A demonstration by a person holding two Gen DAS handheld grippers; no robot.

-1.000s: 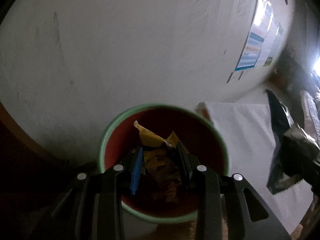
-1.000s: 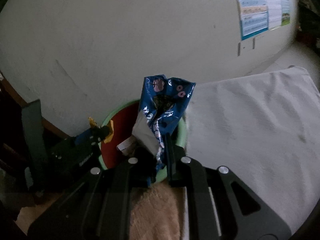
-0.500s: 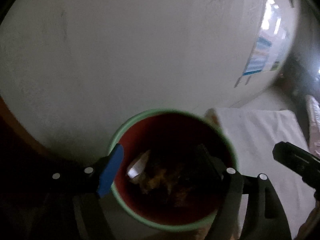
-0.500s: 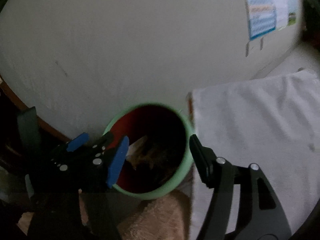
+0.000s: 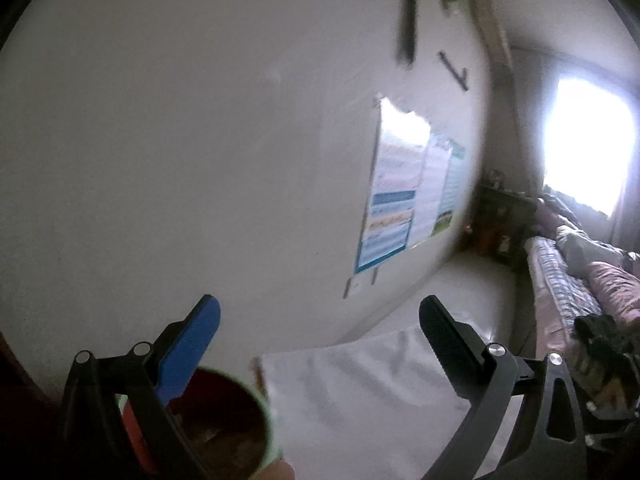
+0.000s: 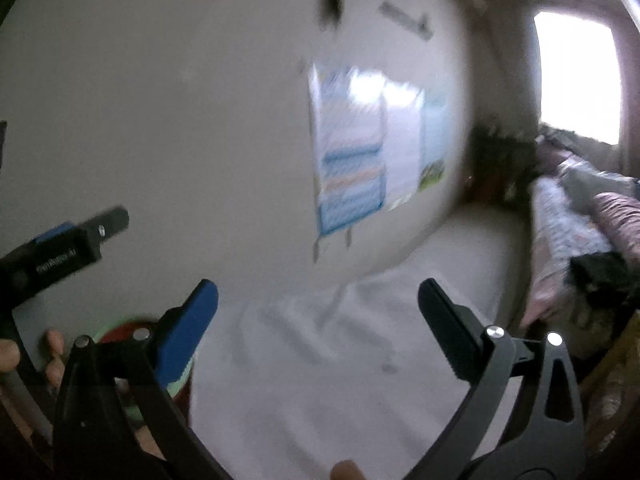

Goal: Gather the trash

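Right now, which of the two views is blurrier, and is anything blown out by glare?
Right wrist view: heavier motion blur, the wall poster smeared unreadable. Left wrist view: sharper, though the bin rim is soft. Both: the window is blown out white, the lower left corners dark, straight edges bowed by fisheye.

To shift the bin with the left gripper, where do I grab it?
Take the bin by its green rim, from above: it stands upright and open, so the open left gripper can probably set its jaws astride the thin wall.

Black left tongs (image 5: 320, 320), one blue pad, silver screws, matching right tongs (image 6: 318, 304)
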